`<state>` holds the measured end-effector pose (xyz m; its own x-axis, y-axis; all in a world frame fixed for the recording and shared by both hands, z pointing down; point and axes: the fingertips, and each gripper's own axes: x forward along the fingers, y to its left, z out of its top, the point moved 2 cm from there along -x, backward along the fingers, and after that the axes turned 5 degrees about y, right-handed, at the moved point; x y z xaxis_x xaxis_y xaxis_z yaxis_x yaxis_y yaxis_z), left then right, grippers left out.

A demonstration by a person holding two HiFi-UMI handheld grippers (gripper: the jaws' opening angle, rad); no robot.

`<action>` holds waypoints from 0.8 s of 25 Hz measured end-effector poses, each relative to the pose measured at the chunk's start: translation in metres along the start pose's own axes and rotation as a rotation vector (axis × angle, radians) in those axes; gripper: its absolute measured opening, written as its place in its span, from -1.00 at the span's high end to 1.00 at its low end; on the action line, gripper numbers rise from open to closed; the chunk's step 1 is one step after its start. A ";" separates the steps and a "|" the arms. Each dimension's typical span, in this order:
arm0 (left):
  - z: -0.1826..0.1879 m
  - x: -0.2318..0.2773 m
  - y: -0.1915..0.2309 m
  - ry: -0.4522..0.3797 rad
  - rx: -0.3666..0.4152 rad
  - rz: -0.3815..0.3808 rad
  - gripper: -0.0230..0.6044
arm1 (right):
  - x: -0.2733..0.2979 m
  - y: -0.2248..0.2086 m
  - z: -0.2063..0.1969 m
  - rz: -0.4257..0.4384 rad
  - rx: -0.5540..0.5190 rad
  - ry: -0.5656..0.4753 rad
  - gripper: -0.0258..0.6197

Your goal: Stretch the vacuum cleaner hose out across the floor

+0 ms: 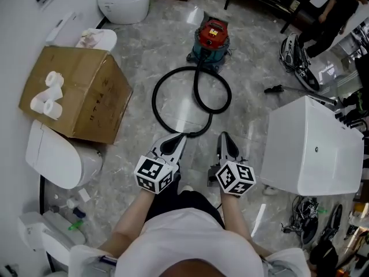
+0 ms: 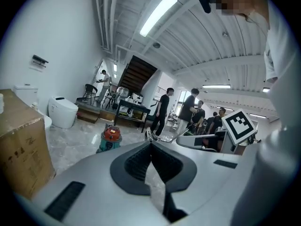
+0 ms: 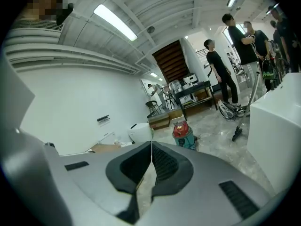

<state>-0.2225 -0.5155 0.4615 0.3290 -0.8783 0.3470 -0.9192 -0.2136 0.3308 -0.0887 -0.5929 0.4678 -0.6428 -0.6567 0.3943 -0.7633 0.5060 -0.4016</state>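
I see both claws held out low in front of me over the grey marble floor (image 1: 138, 51). The left claw (image 1: 182, 137) has its jaws pressed together with nothing between them, and the right claw (image 1: 223, 136) is the same, closed and empty.

The red-topped vacuum cleaner (image 1: 211, 38) stands ahead, well apart from the claws. Its black hose (image 1: 154, 100) runs from it toward me and lies coiled in two overlapping loops on the floor. The nearest bend of the hose passes just beyond both claw tips; I cannot tell whether the left one touches it.

A cardboard box (image 1: 86, 97) sits to my left, and a white toilet (image 1: 124, 3) stands beyond it.
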 end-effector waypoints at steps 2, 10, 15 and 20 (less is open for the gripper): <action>0.012 0.016 0.018 0.011 0.012 -0.018 0.90 | 0.022 0.000 0.013 -0.014 0.000 -0.012 0.87; 0.046 0.078 0.065 0.073 0.083 -0.131 0.90 | 0.089 -0.012 0.042 -0.077 -0.007 -0.012 0.87; 0.054 0.102 0.078 0.091 0.110 -0.169 0.90 | 0.114 -0.022 0.052 -0.088 -0.015 -0.001 0.87; 0.045 0.122 0.089 0.122 0.133 -0.181 0.90 | 0.137 -0.032 0.049 -0.069 -0.037 0.026 0.87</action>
<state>-0.2741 -0.6609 0.4942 0.5068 -0.7644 0.3985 -0.8609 -0.4241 0.2812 -0.1493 -0.7262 0.4941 -0.5898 -0.6764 0.4412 -0.8073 0.4809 -0.3420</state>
